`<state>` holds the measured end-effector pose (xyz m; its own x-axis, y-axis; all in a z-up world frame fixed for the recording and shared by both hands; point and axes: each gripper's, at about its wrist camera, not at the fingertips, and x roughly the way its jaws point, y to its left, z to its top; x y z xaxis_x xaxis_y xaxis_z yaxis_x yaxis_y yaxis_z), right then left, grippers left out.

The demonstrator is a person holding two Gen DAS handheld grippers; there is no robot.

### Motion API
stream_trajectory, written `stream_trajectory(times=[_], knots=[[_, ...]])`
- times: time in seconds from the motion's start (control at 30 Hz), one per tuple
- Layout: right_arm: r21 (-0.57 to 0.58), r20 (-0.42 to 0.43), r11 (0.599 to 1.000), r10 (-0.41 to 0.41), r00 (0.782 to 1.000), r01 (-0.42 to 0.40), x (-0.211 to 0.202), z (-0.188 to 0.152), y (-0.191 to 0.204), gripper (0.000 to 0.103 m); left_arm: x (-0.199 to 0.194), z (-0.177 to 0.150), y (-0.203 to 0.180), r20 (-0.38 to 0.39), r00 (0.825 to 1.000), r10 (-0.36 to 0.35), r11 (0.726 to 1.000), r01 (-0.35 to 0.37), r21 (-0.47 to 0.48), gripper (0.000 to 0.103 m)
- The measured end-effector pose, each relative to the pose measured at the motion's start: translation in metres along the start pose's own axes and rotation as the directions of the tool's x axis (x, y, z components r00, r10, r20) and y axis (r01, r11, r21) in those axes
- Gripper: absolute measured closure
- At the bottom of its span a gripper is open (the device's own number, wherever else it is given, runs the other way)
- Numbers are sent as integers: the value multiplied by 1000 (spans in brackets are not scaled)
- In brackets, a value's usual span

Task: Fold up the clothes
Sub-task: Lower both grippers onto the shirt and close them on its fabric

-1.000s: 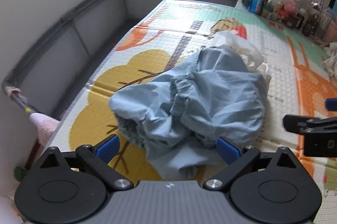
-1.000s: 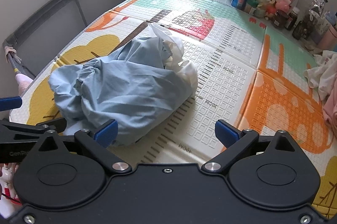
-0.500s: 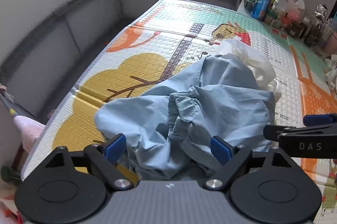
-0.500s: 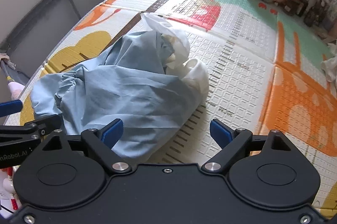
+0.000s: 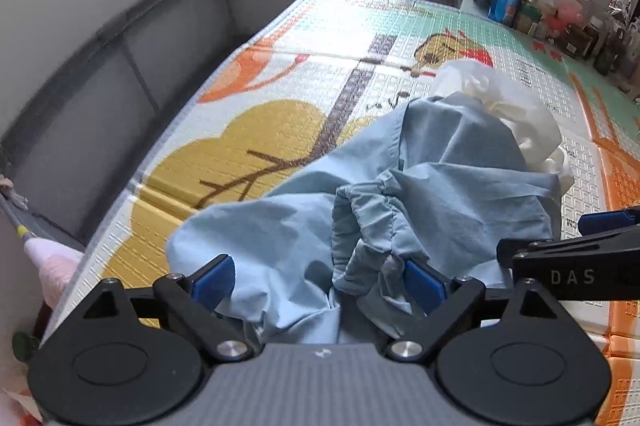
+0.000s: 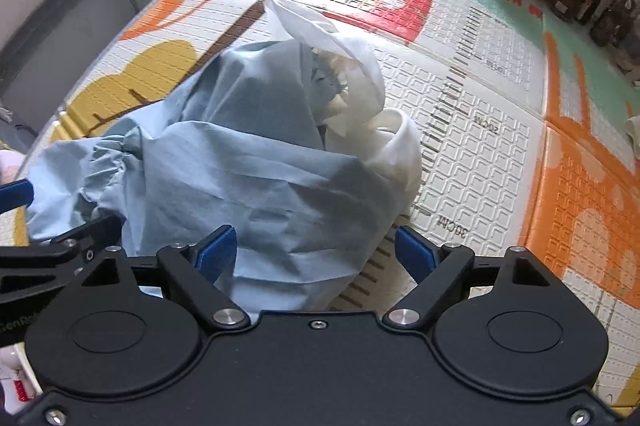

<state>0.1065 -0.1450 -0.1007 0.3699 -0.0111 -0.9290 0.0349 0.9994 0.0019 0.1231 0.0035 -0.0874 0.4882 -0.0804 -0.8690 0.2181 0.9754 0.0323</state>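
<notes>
A crumpled light blue garment (image 5: 420, 185) lies heaped at centre frame on the patterned play mat (image 5: 280, 73), white cloth (image 6: 360, 97) bunched behind it. The left gripper (image 5: 318, 284) is opening and the right gripper (image 6: 316, 252) closing, both wide over the fabric's near edge, apparently gripping nothing.

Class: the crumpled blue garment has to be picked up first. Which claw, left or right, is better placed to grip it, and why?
Probably the left claw: the blue garment bunches squarely between its opening jaws. The closing right claw straddles only the garment's edge, its other finger over bare mat.
</notes>
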Motion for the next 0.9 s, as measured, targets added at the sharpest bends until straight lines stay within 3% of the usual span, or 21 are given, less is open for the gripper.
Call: stream_trajectory(times=[0.17, 0.33, 0.53, 0.67, 0.9], knots=[[10, -20, 1000, 26, 999, -26, 8, -1, 1, 27, 8, -1, 3, -25, 1000, -18, 1000, 17, -20, 10], [7, -33, 999, 38, 999, -38, 15, -4, 2, 55, 17, -2, 6, -58, 996, -65, 997, 62, -45, 13], [49, -22, 996, 71, 997, -69, 18, -9, -2, 77, 19, -4, 9, -64, 991, -115, 991, 111, -69, 36], [57, -20, 995, 82, 996, -81, 15, -10, -5, 84, 15, -4, 7, -69, 986, -152, 987, 147, -71, 62], [55, -25, 995, 80, 997, -78, 9, -12, -10, 90, 9, -5, 2, -89, 978, -190, 981, 186, -60, 74]])
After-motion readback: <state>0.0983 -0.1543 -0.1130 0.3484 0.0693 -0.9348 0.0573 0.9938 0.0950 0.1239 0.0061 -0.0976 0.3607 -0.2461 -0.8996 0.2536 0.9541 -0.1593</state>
